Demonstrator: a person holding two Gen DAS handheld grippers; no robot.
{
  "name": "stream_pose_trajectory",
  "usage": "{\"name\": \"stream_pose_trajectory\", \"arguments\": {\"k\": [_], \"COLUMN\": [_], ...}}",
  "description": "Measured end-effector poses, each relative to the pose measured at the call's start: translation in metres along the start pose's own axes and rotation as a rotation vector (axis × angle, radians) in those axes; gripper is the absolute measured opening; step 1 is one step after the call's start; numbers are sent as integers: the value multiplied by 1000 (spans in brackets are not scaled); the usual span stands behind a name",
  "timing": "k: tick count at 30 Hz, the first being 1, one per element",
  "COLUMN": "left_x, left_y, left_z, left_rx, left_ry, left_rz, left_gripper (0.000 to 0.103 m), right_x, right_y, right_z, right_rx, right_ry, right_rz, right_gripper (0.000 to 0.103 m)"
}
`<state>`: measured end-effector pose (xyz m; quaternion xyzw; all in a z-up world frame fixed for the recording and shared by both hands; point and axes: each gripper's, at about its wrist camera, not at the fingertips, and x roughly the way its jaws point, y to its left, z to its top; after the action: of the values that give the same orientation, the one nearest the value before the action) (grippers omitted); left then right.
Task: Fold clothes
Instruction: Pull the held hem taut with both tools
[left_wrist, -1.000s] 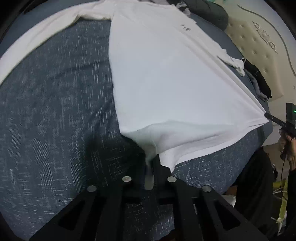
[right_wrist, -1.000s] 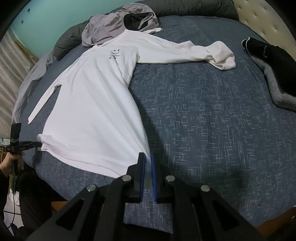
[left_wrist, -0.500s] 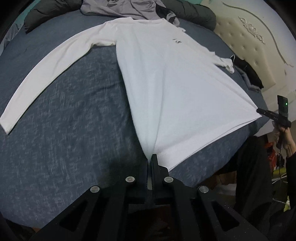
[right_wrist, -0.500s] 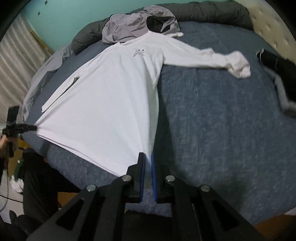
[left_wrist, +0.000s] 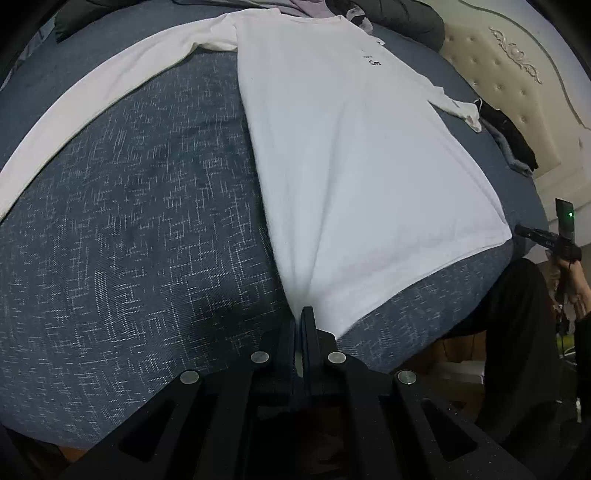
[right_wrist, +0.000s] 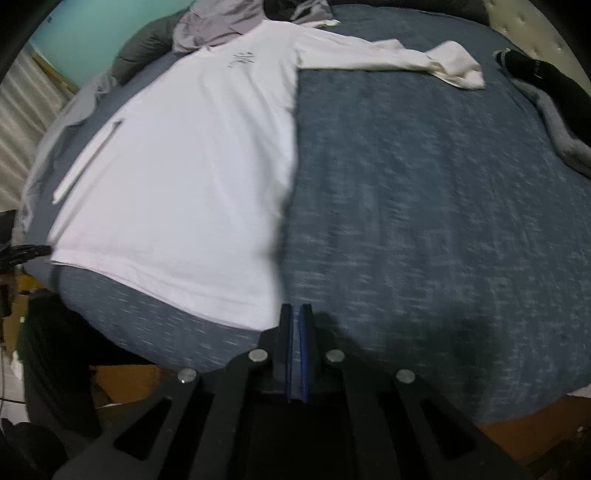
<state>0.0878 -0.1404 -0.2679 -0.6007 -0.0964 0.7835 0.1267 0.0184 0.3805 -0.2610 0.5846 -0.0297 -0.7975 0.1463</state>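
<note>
A white long-sleeved shirt (left_wrist: 351, 147) lies front up on the blue bedspread (left_wrist: 129, 221), collar far, hem near the bed's edge. My left gripper (left_wrist: 300, 314) is shut on the hem's left corner, with cloth bunched at the tips. In the right wrist view the same shirt (right_wrist: 192, 166) spreads to the left, and my right gripper (right_wrist: 295, 312) is shut at its hem's right corner; the cloth between the pads is hard to make out. The right gripper also shows at the far right of the left wrist view (left_wrist: 524, 230).
A grey garment (right_wrist: 236, 22) and a dark duvet (left_wrist: 406, 18) lie beyond the collar. Dark clothes (right_wrist: 546, 77) lie at the right by the tufted headboard (left_wrist: 517, 81). The bed's edge drops to the floor (right_wrist: 122, 376) just below both grippers.
Both grippers have dropped lower and pulled back toward the bed's edge with the hem. The shirt now lies flatter and stretched on the bedspread. The right view is blurred by motion.
</note>
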Motion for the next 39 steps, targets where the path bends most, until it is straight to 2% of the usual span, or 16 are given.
{"name": "stream_pose_trajectory", "arguments": {"k": [4, 9, 11, 12, 13, 17, 20, 22, 25, 28, 33, 39], "left_x": [8, 10, 9, 9, 9, 12, 18, 19, 16, 12, 0, 7], "left_y": [6, 5, 7, 8, 7, 7, 4, 1, 1, -1, -5, -6], "left_z": [0, 3, 3, 3, 3, 3, 3, 2, 3, 3, 4, 2], "left_rx": [-28, -45, -65, -70, -72, -69, -49, -32, -32, -25, -9, -9], "left_ry": [10, 19, 20, 19, 17, 27, 40, 33, 13, 7, -2, 23], "left_rz": [-10, -21, -27, -29, -32, -36, -24, -8, -5, -7, -8, 1], "left_gripper": [3, 4, 4, 4, 5, 6, 6, 6, 4, 4, 4, 4], "right_x": [-6, -13, -11, -10, -7, 7, 16, 21, 23, 18, 2, 5], "right_y": [-10, -12, -8, -6, -4, 4, 15, 17, 14, 15, 20, 13], "right_z": [-1, 13, 21, 24, 26, 31, 26, 24, 24, 23, 24, 13], "right_rx": [34, 79, 72, 66, 62, 23, -27, -43, -40, -63, -104, -95], "right_ry": [-44, -69, -62, -58, -52, -9, 28, 43, 43, 48, 40, 54], "right_rz": [22, 94, 96, 97, 102, 113, 104, 89, 89, 95, 83, 76], "right_gripper": [3, 5, 19, 37, 46, 46, 46, 27, 6, 2, 2, 1]}}
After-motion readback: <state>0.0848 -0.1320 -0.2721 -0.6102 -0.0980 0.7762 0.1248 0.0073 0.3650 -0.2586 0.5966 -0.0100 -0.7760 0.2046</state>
